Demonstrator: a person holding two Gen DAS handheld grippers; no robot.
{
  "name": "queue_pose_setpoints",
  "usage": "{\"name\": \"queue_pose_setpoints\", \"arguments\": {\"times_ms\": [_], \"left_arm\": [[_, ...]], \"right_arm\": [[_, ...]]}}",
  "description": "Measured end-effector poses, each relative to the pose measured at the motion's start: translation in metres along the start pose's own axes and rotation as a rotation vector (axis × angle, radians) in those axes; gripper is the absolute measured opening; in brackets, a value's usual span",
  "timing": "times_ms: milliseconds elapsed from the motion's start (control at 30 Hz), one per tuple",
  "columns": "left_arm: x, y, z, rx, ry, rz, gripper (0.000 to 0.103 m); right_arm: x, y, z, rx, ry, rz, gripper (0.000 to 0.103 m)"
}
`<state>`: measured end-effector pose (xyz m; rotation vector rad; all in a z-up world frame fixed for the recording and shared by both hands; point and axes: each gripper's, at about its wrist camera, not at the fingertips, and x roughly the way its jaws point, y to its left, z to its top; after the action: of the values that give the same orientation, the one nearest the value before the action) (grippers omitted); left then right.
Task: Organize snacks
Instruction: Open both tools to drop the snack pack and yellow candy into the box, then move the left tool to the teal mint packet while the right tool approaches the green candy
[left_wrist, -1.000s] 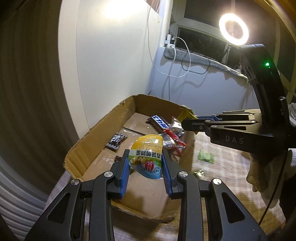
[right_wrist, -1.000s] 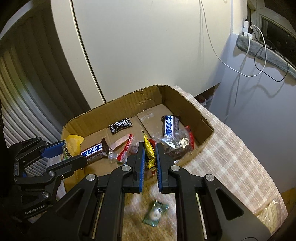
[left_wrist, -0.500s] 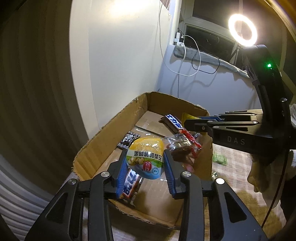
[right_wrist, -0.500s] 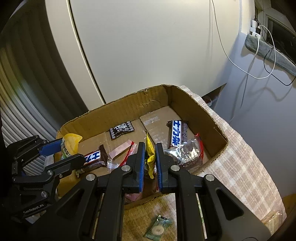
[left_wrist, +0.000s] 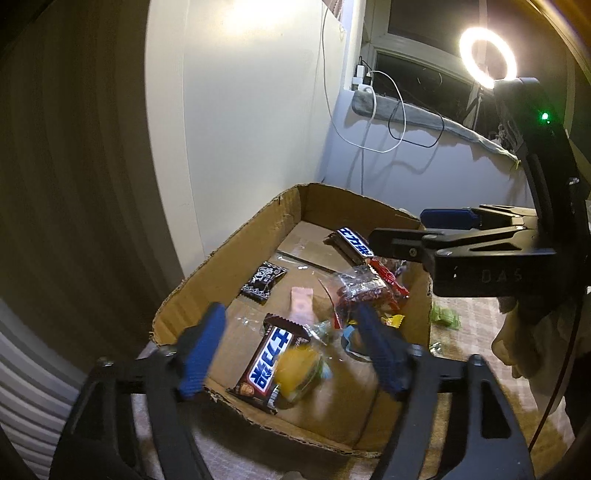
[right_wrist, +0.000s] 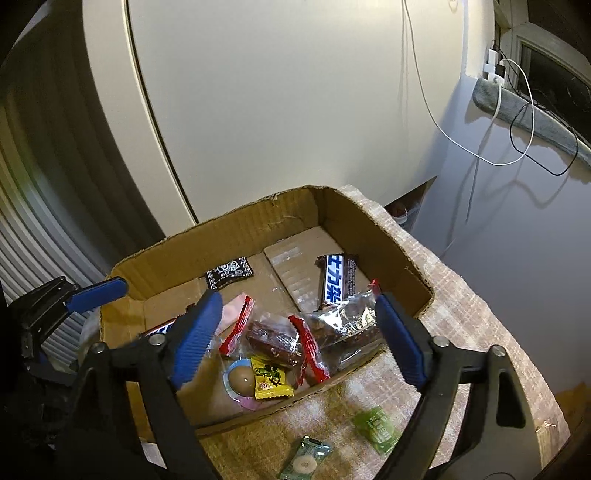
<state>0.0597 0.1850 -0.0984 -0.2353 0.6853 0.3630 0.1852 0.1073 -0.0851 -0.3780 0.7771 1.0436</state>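
Both grippers have let go since a moment ago: left gripper (left_wrist: 288, 350) and right gripper (right_wrist: 295, 332) gape over the brown cardboard box (right_wrist: 258, 218); two green-wrapped candies (right_wrist: 376, 430) lie bench-side below the right fingers, nearer that hand.

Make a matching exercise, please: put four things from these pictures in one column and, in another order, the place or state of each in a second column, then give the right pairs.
Column one:
1. Small yellow snack packet
2. Pale green candy wrapper with a white ring
3. Black patterned sachet
4. Left hand-held gripper

Column two:
A. Open, holding nothing
B. On the checked cloth, outside the box
C. In the box, at its near wall
D. In the box, close to its far wall

Pairs: 1-C, 2-B, 3-D, 4-A
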Motion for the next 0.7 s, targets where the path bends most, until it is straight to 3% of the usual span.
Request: {"name": "queue_pose_setpoints", "arguments": {"times_ms": [700], "left_arm": [[-0.008, -0.006, 0.0, -0.012, 0.015, 0.039, 0.08]], "right_arm": [[-0.019, -0.009, -0.002, 0.008, -0.024, -0.029, 0.091]]}}
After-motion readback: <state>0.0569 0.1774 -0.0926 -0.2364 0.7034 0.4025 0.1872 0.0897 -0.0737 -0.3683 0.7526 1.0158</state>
